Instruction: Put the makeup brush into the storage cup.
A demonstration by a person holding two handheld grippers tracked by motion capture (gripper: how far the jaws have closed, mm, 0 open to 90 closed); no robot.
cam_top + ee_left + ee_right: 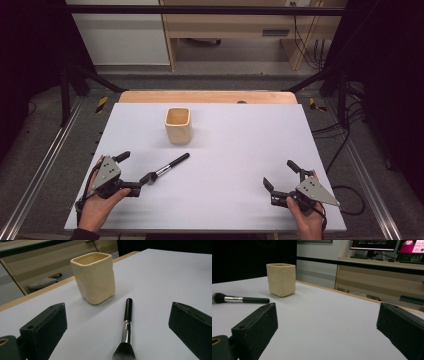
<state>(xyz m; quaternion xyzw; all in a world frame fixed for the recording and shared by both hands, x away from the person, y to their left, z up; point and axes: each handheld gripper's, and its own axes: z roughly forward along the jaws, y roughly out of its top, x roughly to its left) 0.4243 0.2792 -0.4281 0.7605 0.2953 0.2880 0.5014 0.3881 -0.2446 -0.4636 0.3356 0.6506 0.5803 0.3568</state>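
While the makeup brush (168, 168) lies flat on the white table (240, 150), we bring our left gripper (135, 172) up to its bristle end with the jaws spread wide, one on either side of the head and not yet touching it. In the left gripper view the brush (125, 332) runs straight away from us between the jaws, bristles nearest, black handle pointing toward the cream square cup (94, 277). That lineup suits us: we judge the brush is meant for the cup, and approaching along its length lets us close across the ferrule and lift it without swinging it round.

The cup (178, 125) stands upright just beyond the handle tip, near but apart from it, its mouth open upward to receive the brush.

Our right gripper (281, 175) waits well apart at the right of the table, jaws likewise spread and holding nothing. We keep it back there so it stays clear of the left hand's reach, yet near enough to steady the cup if needed.
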